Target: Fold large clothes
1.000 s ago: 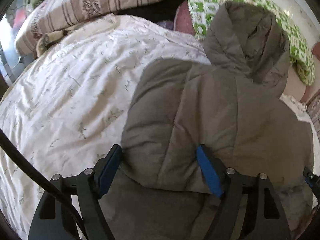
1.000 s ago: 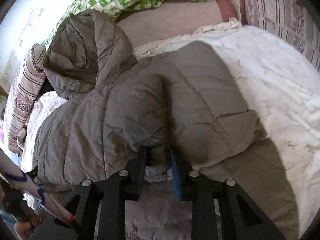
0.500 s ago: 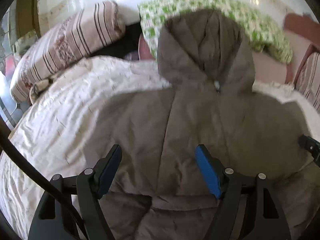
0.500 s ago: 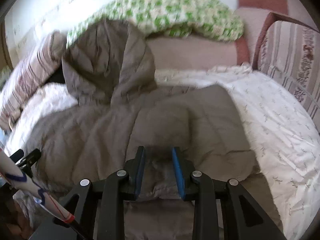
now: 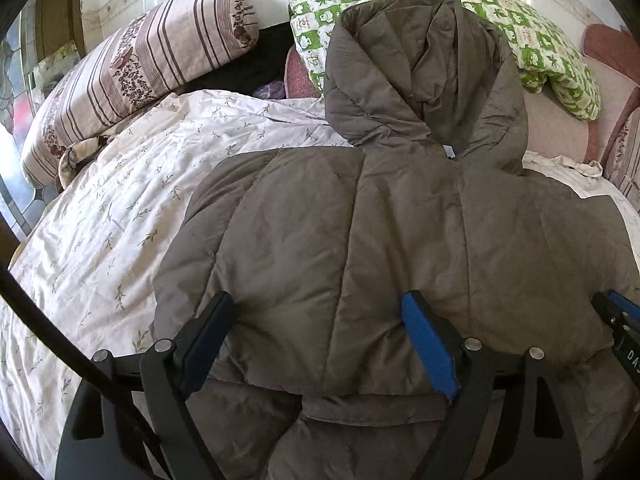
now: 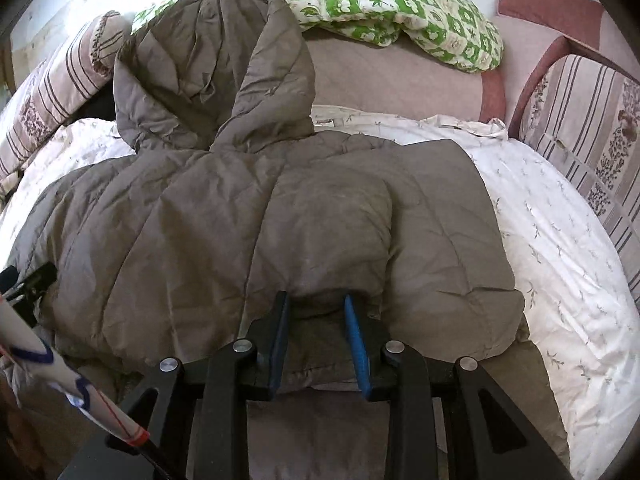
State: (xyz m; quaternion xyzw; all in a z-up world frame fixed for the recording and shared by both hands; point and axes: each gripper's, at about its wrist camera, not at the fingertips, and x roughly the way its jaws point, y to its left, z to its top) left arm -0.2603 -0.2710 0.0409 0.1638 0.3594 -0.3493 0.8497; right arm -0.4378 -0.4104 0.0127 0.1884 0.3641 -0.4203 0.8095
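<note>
- Jacket (image 5: 360, 240): a grey-brown padded hooded jacket lies spread on a white quilt (image 5: 100, 208) printed with small sprigs; in the left wrist view it fills the centre and the 3 o'clock side, with bare quilt from 8 to 10 o'clock
- Hood (image 5: 424, 72) points to 12 o'clock and rests against a green-and-white patterned pillow (image 5: 532, 20); in the right wrist view the hood (image 6: 208, 68) sits at 11 o'clock with the same pillow (image 6: 400, 0) behind it at 12 to 1 o'clock
- Striped bolster (image 5: 136, 64) lies at 10 to 11 o'clock in the left wrist view; a second striped cushion (image 6: 592, 120) stands at 2 to 3 o'clock in the right wrist view, beside a dusty-pink upholstered backrest (image 6: 540, 8)
- Left gripper (image 5: 320, 344) at 6 o'clock: its jaws are opening and stand wide; the folded lower edge of the jacket bulges between the blue pads (image 5: 428, 344), which look to lie against the cloth at the sides rather than pinch it
- Right gripper (image 6: 316, 336) at 6 o'clock: jaws narrow, only partly apart; a bunched fold of the jacket's edge sits pressed between the two blue pads (image 6: 356, 344), so it has hold of the cloth
- In the left wrist view the tip of the right gripper (image 5: 620, 316) shows at 4 o'clock, at the jacket's edge
- White sleeve (image 6: 48, 368) with blue and red trim crosses the right wrist view at 8 o'clock
</note>
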